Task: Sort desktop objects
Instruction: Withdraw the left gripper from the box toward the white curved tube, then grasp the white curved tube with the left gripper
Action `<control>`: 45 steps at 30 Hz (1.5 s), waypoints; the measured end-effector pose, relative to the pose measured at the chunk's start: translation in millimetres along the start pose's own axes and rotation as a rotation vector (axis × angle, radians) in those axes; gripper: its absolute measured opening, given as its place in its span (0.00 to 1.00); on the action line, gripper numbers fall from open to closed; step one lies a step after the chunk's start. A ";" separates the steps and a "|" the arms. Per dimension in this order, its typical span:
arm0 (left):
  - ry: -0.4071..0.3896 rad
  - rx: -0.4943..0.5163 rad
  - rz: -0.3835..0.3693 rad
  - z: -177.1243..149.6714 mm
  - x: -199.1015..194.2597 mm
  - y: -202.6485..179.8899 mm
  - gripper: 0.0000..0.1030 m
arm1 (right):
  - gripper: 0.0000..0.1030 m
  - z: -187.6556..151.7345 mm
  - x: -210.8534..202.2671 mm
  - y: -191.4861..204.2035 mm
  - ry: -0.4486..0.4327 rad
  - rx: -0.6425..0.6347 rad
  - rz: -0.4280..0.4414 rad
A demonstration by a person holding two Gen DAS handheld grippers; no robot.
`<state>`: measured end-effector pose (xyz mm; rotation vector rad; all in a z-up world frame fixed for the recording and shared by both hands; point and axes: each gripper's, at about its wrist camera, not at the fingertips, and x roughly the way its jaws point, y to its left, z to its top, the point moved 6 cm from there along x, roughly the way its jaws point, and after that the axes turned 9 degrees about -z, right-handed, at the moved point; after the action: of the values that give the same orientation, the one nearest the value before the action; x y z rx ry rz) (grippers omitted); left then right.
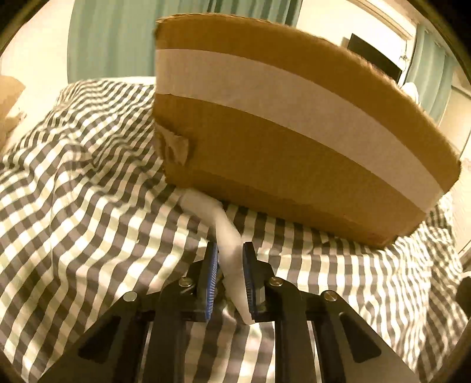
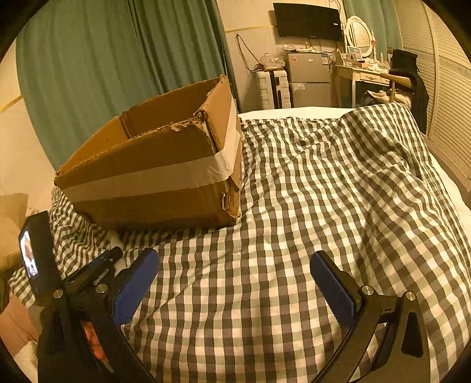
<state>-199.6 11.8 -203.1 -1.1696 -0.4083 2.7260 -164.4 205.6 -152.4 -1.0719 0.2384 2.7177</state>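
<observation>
An open brown cardboard box (image 1: 294, 129) with a pale tape band stands on a grey-and-white checked bed cover (image 1: 73, 191). My left gripper (image 1: 231, 250) is shut on a white crumpled thing (image 1: 229, 235), paper or cloth, that runs from its jaws to the box's lower near edge. In the right wrist view the same box (image 2: 159, 165) stands at the left on the cover (image 2: 294, 221). My right gripper (image 2: 235, 274) is open and empty above the cover, to the right of and in front of the box. The left gripper's body shows at the lower left (image 2: 97, 265).
Green curtains (image 2: 103, 59) hang behind the box. Far back stand a wall screen (image 2: 307, 20), a small fridge (image 2: 309, 79), a white suitcase (image 2: 272, 88) and a dressing table with a round mirror (image 2: 359, 35). A slatted wardrobe (image 2: 450, 103) runs along the right.
</observation>
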 end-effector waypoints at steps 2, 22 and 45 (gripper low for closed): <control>0.004 0.001 -0.017 -3.7 -5.8 2.0 0.16 | 1.00 -1.0 -2.7 3.7 -0.009 -0.015 -0.001; 0.035 0.014 -0.167 -1.9 -41.8 5.2 0.29 | 1.00 -20.3 -39.0 17.9 -0.040 -0.071 -0.033; -0.092 -0.009 -0.192 13.9 -34.3 20.7 0.19 | 1.00 -18.7 -17.6 19.4 0.009 -0.034 0.011</control>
<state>-186.7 -18.8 -176.7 -0.9547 -0.5170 2.6199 -144.5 180.3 -152.4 -1.0960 0.2009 2.7367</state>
